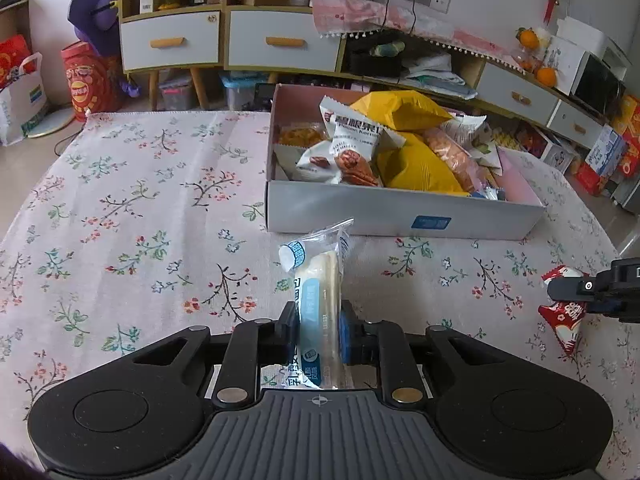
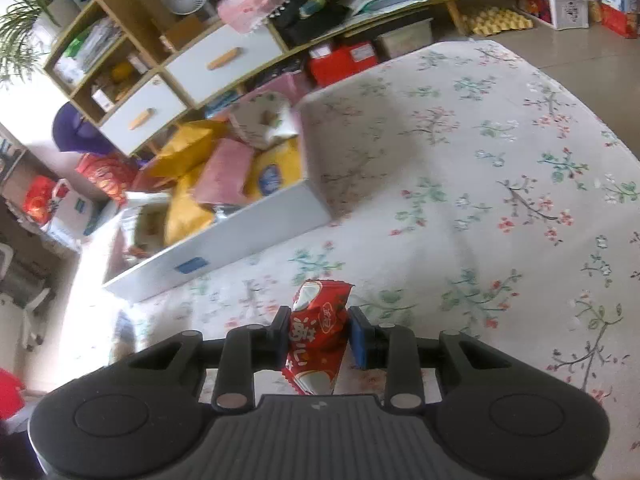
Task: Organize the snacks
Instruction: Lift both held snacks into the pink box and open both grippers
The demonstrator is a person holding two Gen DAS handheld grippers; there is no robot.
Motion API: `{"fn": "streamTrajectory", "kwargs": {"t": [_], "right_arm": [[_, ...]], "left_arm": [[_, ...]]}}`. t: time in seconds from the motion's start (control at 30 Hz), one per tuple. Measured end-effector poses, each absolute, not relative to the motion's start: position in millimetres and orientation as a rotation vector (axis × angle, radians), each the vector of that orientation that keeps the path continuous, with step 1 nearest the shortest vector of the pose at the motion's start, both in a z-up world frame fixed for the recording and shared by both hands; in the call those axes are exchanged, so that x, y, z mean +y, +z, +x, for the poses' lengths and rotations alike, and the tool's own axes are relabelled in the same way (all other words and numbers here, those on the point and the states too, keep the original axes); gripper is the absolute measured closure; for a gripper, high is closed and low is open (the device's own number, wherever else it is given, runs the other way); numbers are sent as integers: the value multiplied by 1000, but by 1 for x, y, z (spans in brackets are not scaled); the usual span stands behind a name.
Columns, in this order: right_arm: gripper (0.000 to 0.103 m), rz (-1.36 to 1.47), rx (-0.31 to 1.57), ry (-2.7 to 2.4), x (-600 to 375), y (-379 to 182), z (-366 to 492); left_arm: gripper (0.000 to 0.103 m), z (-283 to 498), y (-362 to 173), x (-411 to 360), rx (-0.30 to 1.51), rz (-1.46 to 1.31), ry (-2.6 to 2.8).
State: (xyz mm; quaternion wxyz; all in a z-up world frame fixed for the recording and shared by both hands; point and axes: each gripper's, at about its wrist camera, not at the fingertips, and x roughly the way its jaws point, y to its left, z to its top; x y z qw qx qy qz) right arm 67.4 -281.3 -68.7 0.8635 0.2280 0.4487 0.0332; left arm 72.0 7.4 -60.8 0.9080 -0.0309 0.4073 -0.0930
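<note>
Your left gripper clamped on a clear-wrapped pale sandwich biscuit pack standing upright between its jaws, your right gripper pinching a red foil snack packet, grey cardboard box of snacks beyond both jaws

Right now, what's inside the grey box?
The grey box holds yellow bags, a nut packet and a cracker pack. Whatever lies under them is covered.

No print on the snack wrappers reads clearly.
</note>
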Motion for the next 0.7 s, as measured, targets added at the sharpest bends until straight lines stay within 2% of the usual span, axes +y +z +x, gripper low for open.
{"fn": "streamTrajectory", "kwargs": {"t": [0.43, 0.7], "right_arm": [[89, 503, 856, 126, -275, -32, 85], [89, 538, 780, 129, -271, -28, 129]], "left_arm": [[86, 70, -19, 12, 770, -159, -221], [86, 134, -4, 9, 702, -178, -220]]}}
